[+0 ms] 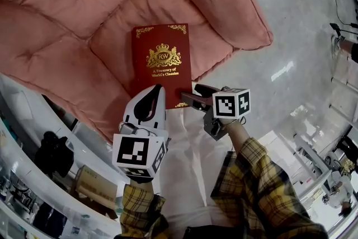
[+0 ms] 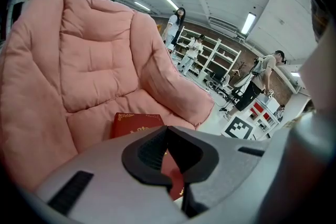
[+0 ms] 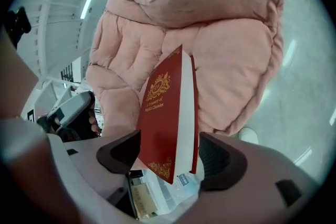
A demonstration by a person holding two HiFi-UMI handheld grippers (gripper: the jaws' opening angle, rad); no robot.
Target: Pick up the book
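Now right tool stands wide around the red book on the pink cushion; left tool closed

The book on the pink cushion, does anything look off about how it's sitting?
Slightly. The red book lies flat, but its near right corner pokes past the pink cushion's front edge, unsupported, between the open right claw's jaws.

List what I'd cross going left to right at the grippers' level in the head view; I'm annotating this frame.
Pink cushion → left gripper → right gripper → glossy floor. The book overlaps both grippers, so it has no clear place in the order.
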